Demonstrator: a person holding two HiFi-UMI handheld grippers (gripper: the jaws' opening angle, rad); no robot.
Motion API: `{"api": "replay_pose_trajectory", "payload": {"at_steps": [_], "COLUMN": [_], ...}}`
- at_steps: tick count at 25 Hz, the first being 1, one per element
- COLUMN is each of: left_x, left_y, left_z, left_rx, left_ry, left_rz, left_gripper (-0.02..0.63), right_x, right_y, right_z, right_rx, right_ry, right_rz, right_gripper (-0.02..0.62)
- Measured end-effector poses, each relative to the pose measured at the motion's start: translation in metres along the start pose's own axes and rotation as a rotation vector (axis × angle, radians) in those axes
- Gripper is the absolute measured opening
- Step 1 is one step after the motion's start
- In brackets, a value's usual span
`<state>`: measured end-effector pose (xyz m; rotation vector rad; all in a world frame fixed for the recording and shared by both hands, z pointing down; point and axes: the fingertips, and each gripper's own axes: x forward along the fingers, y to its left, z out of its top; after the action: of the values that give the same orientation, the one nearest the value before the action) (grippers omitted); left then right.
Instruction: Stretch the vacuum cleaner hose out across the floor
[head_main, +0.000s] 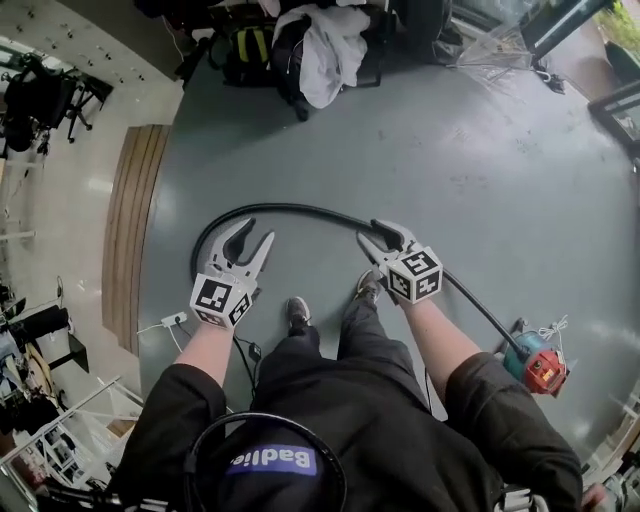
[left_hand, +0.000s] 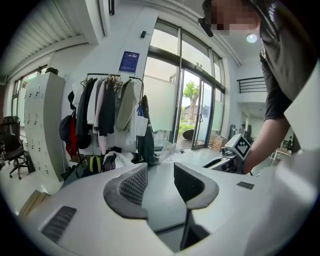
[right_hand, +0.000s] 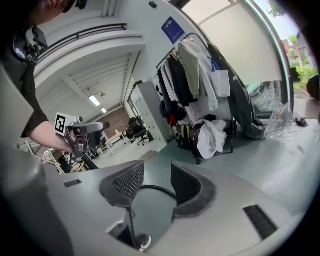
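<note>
Over the grey floor (head_main: 480, 180), we hold the left claw (head_main: 255, 235) and the right claw (head_main: 370, 232) above the black vacuum hose (head_main: 300, 210). Both are released, with nothing between their jaws. The hose lies in a bend across the middle of the floor and runs to the red-and-teal cleaner (head_main: 535, 365) near the floor's right edge, so we judge the stretching not yet done. The next move calls for lowering a claw to the hose's free end and drawing it away from the cleaner. That end is hidden behind the left claw, and another stretch passes behind the right.
</note>
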<state>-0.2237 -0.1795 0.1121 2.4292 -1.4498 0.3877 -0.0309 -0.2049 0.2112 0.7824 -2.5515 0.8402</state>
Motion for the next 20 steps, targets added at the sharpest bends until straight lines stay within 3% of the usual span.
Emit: {"api": "replay_pose_trajectory", "payload": {"at_steps": [5, 9, 14, 17, 20], "left_x": [-0.073, -0.129, -0.218, -0.26, -0.281], "left_y": [-0.065, -0.107, -0.109, -0.112, -0.141], "left_z": [0.043, 0.046, 0.034, 0.038, 0.05], "left_rx": [-0.05, 0.018, 0.036, 0.049, 0.031], "left_ry": [-0.127, -0.173, -0.192, -0.199, -0.234], "left_rz": [-0.107, -0.255, -0.333, -0.363, -0.42], "left_gripper": [0.17, 0.17, 0.17, 0.161, 0.146], "right_x": [-0.068, -0.105, -0.127, -0.139, -0.165], "right_y": [0.085, 0.145, 0.231, 0.287, 0.327], "right_z": [0.03, 0.021, -0.015, -0.021, -0.013], "right_rx": [-0.012, -0.02, 0.04, 0.049, 0.031], "right_ry": [-0.113, -0.174, -0.199, -0.209, -0.26], "right_rz": [-0.002, -0.09, -0.159, -0.136, -0.113], "right_gripper": [0.164, 0.164, 0.164, 0.164, 0.164]}}
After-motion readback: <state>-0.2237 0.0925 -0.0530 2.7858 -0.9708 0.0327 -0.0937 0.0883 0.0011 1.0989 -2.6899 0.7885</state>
